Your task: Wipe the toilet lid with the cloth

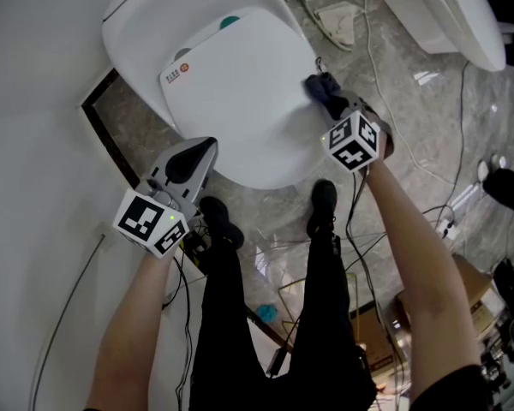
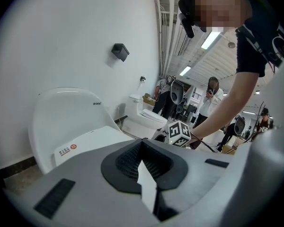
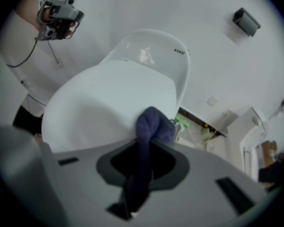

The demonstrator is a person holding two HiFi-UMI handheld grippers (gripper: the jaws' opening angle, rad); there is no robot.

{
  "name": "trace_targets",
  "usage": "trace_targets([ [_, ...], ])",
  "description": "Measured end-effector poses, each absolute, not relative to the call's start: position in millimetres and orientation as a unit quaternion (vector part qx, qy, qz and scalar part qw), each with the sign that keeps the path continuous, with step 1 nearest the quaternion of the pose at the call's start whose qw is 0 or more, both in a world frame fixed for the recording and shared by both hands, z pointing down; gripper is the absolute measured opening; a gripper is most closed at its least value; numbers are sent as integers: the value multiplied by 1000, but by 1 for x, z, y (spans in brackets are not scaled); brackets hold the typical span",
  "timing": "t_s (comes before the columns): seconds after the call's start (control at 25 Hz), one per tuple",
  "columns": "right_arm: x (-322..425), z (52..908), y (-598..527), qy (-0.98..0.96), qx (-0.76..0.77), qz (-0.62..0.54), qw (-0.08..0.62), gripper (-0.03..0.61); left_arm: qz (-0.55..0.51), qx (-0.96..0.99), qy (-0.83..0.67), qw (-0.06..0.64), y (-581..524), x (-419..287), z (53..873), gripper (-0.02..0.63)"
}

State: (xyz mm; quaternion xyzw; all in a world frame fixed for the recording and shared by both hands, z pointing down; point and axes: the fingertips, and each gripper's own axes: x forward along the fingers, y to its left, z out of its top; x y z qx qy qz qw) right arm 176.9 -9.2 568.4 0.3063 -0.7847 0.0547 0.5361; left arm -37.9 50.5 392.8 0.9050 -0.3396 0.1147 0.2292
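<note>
Two tongs are held at a white toilet with its lid down. The right tongs [image 1: 332,108] are clamped on a dark blue cloth [image 1: 322,86]. In the right gripper view the cloth [image 3: 150,125] runs up between the jaws and bulges out past their tips. Its bunched end lies against the right edge of the toilet lid [image 1: 240,92], about halfway along that side as the person sees it.

The left tongs [image 1: 206,146] have their jaws brought together with nothing between them. They sit at the lid's front-left rim, and whether they touch it cannot be told. A small red-and-white label [image 1: 179,67] is stuck near the lid's back-left corner.

The person's black shoes [image 1: 323,204] stand on the grey marbled floor [image 1: 411,127] just in front of the bowl. Loose cables [image 1: 370,32] trail across that floor. A second toilet [image 1: 450,11] stands well apart at the upper right.
</note>
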Motion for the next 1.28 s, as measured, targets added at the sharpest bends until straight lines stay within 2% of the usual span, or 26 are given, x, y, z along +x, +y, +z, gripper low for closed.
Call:
trace_targets([
  [1.28,148,567,87,-808,280,59,515,69,113,907,-330,238,47,-25,398,14],
])
